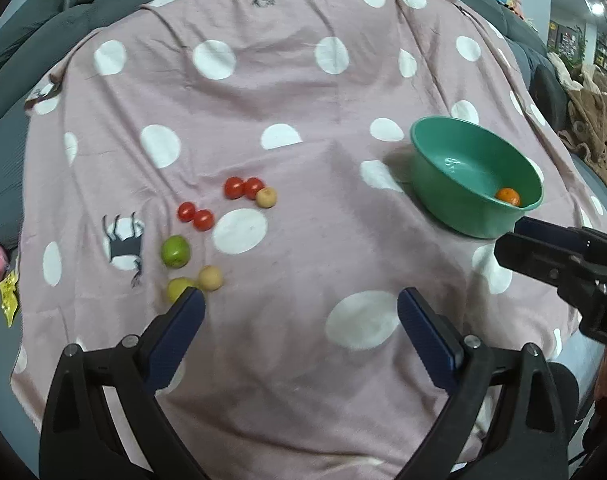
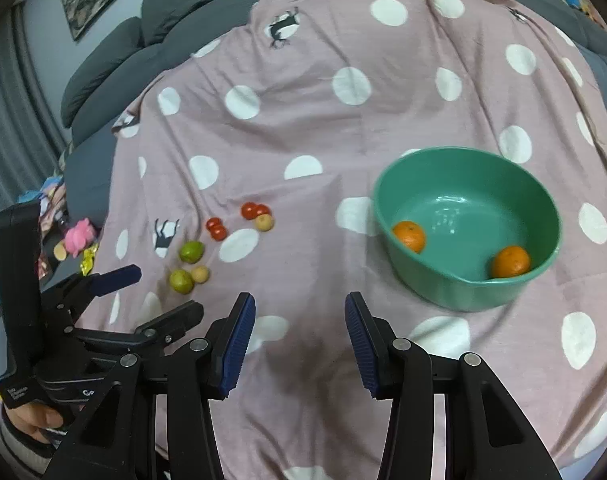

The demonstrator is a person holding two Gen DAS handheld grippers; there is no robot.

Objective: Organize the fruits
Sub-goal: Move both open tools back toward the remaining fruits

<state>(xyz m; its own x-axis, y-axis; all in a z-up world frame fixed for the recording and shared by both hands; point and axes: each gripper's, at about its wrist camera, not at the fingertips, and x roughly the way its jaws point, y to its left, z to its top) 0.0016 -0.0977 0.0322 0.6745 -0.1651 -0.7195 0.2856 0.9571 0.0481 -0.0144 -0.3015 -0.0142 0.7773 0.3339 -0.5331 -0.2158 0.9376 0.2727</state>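
Note:
A green bowl (image 2: 535, 272) stands on the pink dotted cloth at the right and holds two oranges (image 2: 510, 261), (image 2: 409, 235); the left wrist view shows the bowl (image 1: 431, 184) with one orange (image 1: 508, 196) visible. Loose fruit lies at the left: several red tomatoes (image 1: 202, 219), a green lime (image 1: 175, 251), a second lime (image 1: 178, 287) and two tan fruits (image 1: 210, 278), (image 1: 266, 197). My left gripper (image 1: 301, 308) is open and empty, just near of the limes. My right gripper (image 2: 299, 312) is open and empty, left of and nearer than the bowl.
The pink cloth (image 1: 303, 100) covers a grey sofa (image 2: 103, 72). A pink toy (image 2: 77, 236) and yellow wrappers (image 1: 8, 296) lie off the cloth's left edge. A brown blanket (image 1: 595, 128) is at the right.

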